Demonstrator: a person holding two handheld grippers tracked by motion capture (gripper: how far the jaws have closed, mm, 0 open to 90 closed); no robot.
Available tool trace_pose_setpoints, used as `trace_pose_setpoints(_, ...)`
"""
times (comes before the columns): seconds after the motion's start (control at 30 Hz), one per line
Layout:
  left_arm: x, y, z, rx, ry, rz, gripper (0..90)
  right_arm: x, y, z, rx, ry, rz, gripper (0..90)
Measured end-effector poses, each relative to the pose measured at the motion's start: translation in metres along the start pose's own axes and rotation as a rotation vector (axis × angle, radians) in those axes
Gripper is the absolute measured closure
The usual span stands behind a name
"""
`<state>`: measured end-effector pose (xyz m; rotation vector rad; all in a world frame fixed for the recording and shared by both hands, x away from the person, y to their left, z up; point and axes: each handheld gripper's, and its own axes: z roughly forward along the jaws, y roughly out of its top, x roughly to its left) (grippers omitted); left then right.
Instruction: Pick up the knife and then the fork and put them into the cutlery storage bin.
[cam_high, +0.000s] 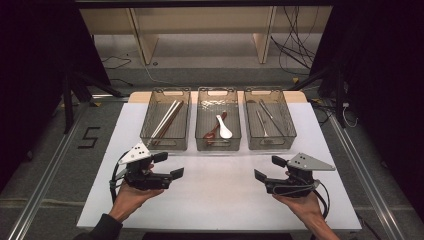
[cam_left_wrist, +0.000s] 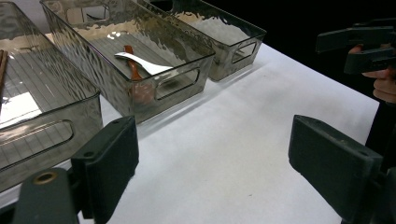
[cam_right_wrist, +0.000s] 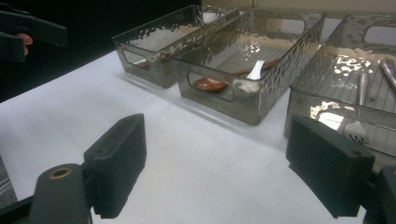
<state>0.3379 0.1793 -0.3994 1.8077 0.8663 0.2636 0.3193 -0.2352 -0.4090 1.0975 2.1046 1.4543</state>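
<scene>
Black jaws (cam_left_wrist: 215, 163) – wide, empty

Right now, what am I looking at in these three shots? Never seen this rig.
A person holds a handheld black two-jaw tool in each hand: the left gripper and the right gripper. Both are open and hold nothing.

One picture comes from a fixed camera above the white table. The other two come from cameras riding on each gripper, looking along its jaws.

Three clear ribbed plastic bins stand in a row. The left bin holds chopsticks, the middle bin holds a white spoon and a brown spoon, and the right bin holds metal cutlery.
</scene>
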Motion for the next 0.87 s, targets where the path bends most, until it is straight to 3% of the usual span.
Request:
trace_pose_setpoints(0.3,-0.0005,0.0001,0.0013,0.004,-0.002,0.002,15.6,-0.0036,0.0012,-0.0026,-0.020,-0.004,0.025,18.9)
trace_pose_setpoints(0.87,-0.0003,0.0001,0.0014,0.005,0.001,0.004,15.6,-0.0024,0.0026,-0.0027,-0.017,-0.010,0.014,18.8)
